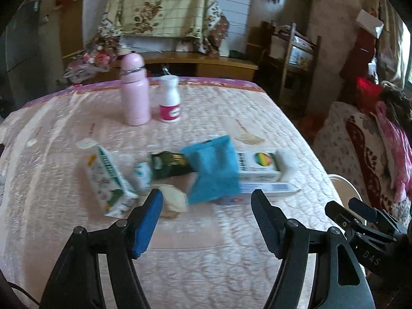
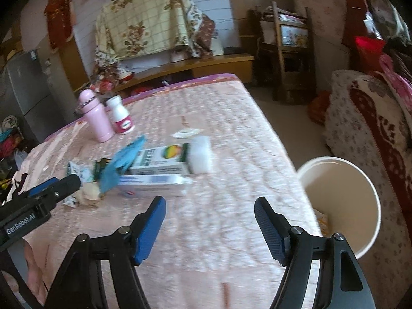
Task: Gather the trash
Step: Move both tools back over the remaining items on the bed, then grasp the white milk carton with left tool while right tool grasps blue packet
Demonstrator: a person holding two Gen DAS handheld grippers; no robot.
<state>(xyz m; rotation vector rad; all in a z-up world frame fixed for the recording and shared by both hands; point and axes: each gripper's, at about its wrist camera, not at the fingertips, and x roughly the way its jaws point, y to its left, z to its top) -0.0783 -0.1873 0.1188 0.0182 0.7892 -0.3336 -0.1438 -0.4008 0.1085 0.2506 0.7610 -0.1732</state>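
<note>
A heap of trash lies mid-table: a green-and-white carton (image 1: 109,180), a dark green wrapper (image 1: 171,166), a blue cloth (image 1: 213,168), a crumpled tissue (image 1: 172,200), two long white boxes (image 1: 260,166) and a white foam block (image 1: 287,164). My left gripper (image 1: 207,207) is open and empty, just short of the tissue and cloth. My right gripper (image 2: 209,217) is open and empty over bare cloth, near the lower box (image 2: 154,184). The white bin (image 2: 340,203) stands at the table's right edge and holds some scraps.
A pink flask (image 1: 135,90) and a white pill bottle (image 1: 170,100) stand at the far side of the pink quilted table (image 1: 206,270). A flat paper scrap (image 1: 244,132) lies right of centre. A covered sofa (image 2: 373,134) is beyond the bin.
</note>
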